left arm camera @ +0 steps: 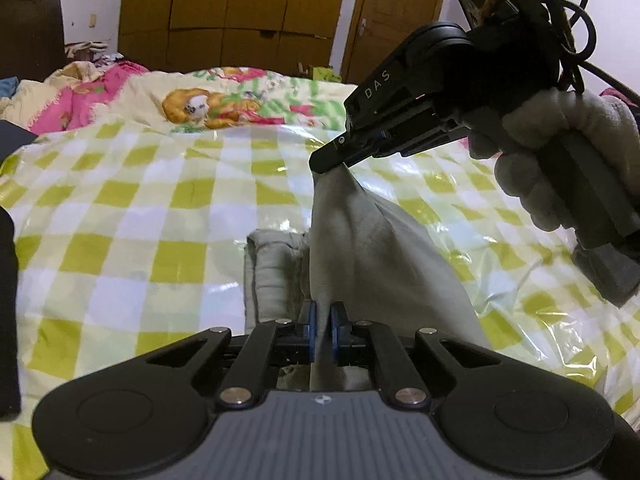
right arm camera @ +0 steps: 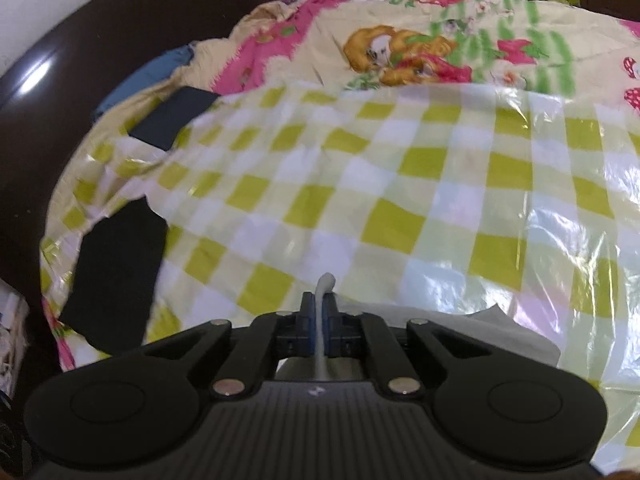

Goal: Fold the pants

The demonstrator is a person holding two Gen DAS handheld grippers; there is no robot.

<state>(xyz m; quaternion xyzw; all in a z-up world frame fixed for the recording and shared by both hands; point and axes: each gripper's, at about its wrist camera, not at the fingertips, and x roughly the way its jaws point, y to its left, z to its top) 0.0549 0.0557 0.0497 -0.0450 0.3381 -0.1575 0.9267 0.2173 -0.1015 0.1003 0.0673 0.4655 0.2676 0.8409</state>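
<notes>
Gripping the pale grey pants (left arm camera: 360,248) with both tools, we had the cloth lifted off the bed. In the left wrist view our left gripper (left arm camera: 322,316) sat at the bottom centre of the frame, its blue-padded jaws drawn together on a fold of the fabric that ran up between them. From there the pants rose as a taut sheet toward the upper right of the frame, where our right gripper (left arm camera: 334,160) pinched a corner of the same cloth, jaws closed on it. A gloved hand (left arm camera: 560,160) wrapped the handle of that tool at the right edge, with black cables looped above it. To the left of the taut sheet, near the centre of the frame, a bunched, thicker part of the pants lay on the green-and-white checked plastic sheet (left arm camera: 140,200).

In the right wrist view the right gripper (right arm camera: 322,312) appeared at the bottom centre, its jaws clamped on a thin edge of the pants (right arm camera: 325,284) that poked out just past the tips. More grey cloth showed below and to the right of the jaws. The checked plastic sheet (right arm camera: 400,184) filled the middle of the frame, a cartoon-print quilt (right arm camera: 420,52) lay beyond it at the top, and two dark folded garments (right arm camera: 116,276) sat at the left edge of the sheet. Wooden wardrobes (left arm camera: 232,12) stood in the upper part of the left wrist view.
</notes>
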